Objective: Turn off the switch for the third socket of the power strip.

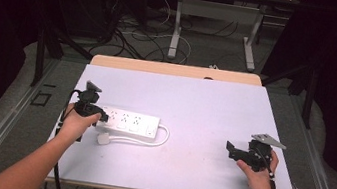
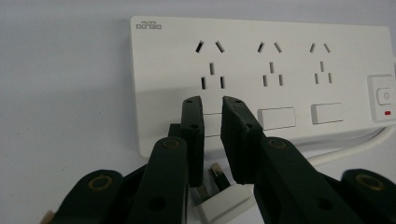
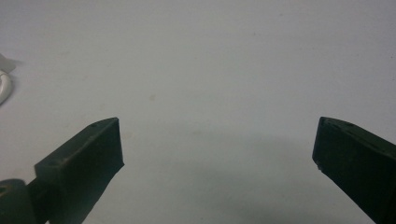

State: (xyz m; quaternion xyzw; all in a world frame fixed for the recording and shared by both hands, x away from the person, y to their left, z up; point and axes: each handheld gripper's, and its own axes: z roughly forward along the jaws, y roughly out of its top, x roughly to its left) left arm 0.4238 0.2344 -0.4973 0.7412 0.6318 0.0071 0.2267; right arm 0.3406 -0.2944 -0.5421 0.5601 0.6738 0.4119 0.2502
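Note:
A white power strip [image 1: 129, 121] [image 2: 280, 70] with three socket groups and a switch at its right end lies on the table's left half. Its white cable [image 1: 162, 136] loops back to a plug [image 1: 103, 139] [image 2: 224, 200] lying in front of the strip. My left gripper [image 1: 101, 114] [image 2: 212, 100] sits at the strip's left end, over its near edge. The jaws stand only a narrow gap apart with nothing pressed between them, and the plug lies below them. My right gripper [image 1: 230, 149] [image 3: 217, 126] hovers over bare table at the right, jaws wide apart and empty.
The table is covered by a pale lilac sheet [image 1: 195, 103]. Beyond its far edge are a wooden strip [image 1: 175, 69], desk legs and floor cables. A bit of the white cable [image 3: 3, 88] shows at the left edge of the right gripper view.

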